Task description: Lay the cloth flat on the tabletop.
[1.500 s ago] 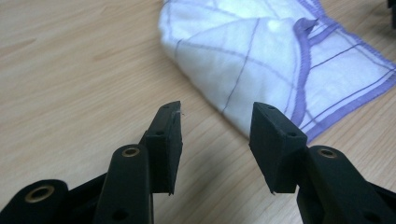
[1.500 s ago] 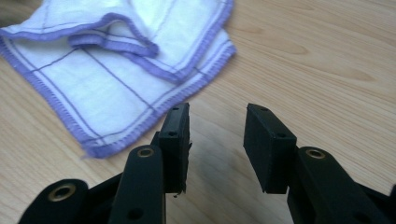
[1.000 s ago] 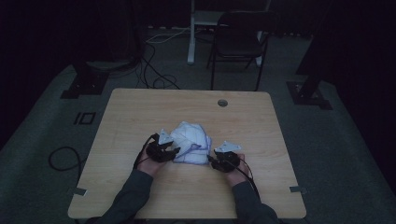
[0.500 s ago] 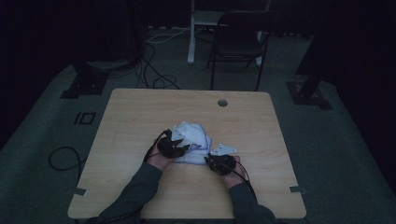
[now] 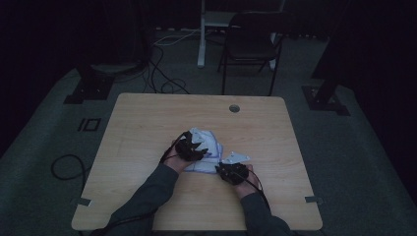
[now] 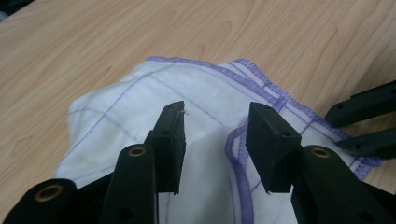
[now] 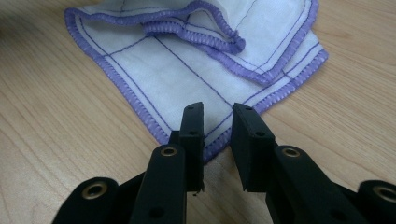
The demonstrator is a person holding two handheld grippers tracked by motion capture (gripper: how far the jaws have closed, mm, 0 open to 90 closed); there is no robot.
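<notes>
Lying crumpled, white cloth [image 5: 206, 147], corner [image 7: 205, 149] between right tongs [image 7: 217, 140]

soft woven cloth [image 7: 196, 60] on smooth matt wood-grain table [image 7: 60, 140]

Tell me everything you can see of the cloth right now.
The cloth is white, thin woven fabric with a purple stitched hem and fine purple grid lines. It lies crumpled and partly folded on the wooden table, near the person's edge, layers overlapping. The left gripper is over its middle with jaws apart, cloth between them. The right gripper has a hemmed corner between its narrowly parted jaws; whether they pinch it is unclear.
</notes>
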